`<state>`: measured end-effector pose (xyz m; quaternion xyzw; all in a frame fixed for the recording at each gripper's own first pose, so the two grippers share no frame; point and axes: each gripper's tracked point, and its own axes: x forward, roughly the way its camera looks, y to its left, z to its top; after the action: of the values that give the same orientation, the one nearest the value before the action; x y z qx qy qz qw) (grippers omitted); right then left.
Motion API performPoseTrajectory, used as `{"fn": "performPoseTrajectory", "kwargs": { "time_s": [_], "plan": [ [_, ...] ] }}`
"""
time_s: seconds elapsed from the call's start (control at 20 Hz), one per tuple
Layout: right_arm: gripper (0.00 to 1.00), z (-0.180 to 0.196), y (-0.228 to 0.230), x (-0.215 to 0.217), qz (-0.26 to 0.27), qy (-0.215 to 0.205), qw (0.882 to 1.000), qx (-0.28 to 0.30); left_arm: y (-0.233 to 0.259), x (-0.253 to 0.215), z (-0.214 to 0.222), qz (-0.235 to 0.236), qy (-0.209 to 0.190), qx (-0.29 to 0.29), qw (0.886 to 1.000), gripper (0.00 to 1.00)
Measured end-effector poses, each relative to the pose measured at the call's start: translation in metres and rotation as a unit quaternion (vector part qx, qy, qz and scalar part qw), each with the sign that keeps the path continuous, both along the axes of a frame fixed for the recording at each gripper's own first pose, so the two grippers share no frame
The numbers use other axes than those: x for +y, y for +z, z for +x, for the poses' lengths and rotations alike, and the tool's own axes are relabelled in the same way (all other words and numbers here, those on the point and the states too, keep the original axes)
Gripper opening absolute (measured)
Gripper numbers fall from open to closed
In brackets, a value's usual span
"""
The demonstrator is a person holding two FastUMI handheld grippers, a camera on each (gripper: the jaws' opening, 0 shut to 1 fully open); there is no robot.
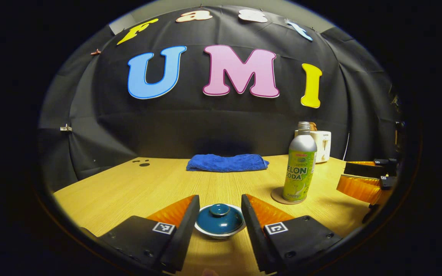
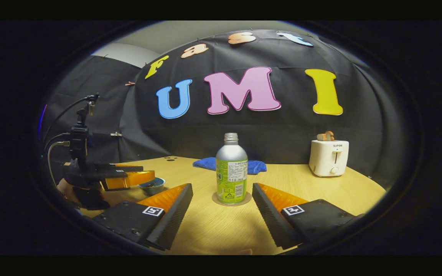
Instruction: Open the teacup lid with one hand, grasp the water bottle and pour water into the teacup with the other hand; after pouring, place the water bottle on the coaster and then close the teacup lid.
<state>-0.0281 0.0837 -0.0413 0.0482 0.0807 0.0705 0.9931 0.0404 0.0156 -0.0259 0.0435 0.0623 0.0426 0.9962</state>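
A white teacup with its blue lid (image 1: pixel 220 219) on stands on the wooden table (image 1: pixel 129 191), just ahead of and between the fingers of my left gripper (image 1: pixel 220 200), which is open and touches nothing. The silver and green water bottle (image 1: pixel 300 168) stands upright and uncapped on a round coaster (image 1: pixel 276 196) to the right. In the right gripper view the bottle (image 2: pixel 231 172) is on the coaster (image 2: pixel 217 200), straight ahead of my open right gripper (image 2: pixel 222 188). The left gripper (image 2: pixel 140 174) partly hides the teacup (image 2: pixel 152 187) there. The right gripper (image 1: pixel 353 176) shows at the far right.
A folded blue cloth (image 1: pixel 226 163) lies at the back of the table near the wall. A white toaster (image 2: pixel 328 157) stands at the back right. A hand (image 2: pixel 65 191) holds the left gripper at the table's left edge.
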Motion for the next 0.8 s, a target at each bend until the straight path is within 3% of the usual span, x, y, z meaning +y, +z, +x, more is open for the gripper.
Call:
{"fn": "performPoseTrajectory", "kwargs": {
  "time_s": [0.1,0.25,0.35,0.4,0.6,0.8],
  "plan": [
    [0.96,0.000,0.000,-0.002,-0.001,-0.006,1.000,0.000,0.002,-0.002,-0.002,0.013,0.007,-0.009,1.000,0.79],
    [0.96,0.000,0.000,-0.001,-0.002,-0.009,1.000,0.000,0.009,-0.009,-0.005,0.018,0.015,-0.030,0.999,0.80],
    [0.96,-0.001,-0.001,-0.002,-0.002,-0.009,1.000,0.001,0.011,-0.023,-0.004,-0.011,-0.001,-0.043,0.999,0.81],
    [0.96,-0.001,0.000,-0.003,-0.002,-0.012,1.000,0.001,0.011,-0.026,-0.007,-0.004,-0.006,-0.044,0.999,0.83],
    [0.96,-0.001,0.000,-0.004,-0.003,-0.015,1.000,0.001,0.010,-0.030,-0.004,-0.009,-0.011,-0.044,0.999,0.97],
    [0.96,-0.001,0.000,-0.004,-0.003,-0.015,1.000,0.001,0.010,-0.031,-0.003,-0.008,-0.011,-0.044,0.999,0.98]
  ]
}}
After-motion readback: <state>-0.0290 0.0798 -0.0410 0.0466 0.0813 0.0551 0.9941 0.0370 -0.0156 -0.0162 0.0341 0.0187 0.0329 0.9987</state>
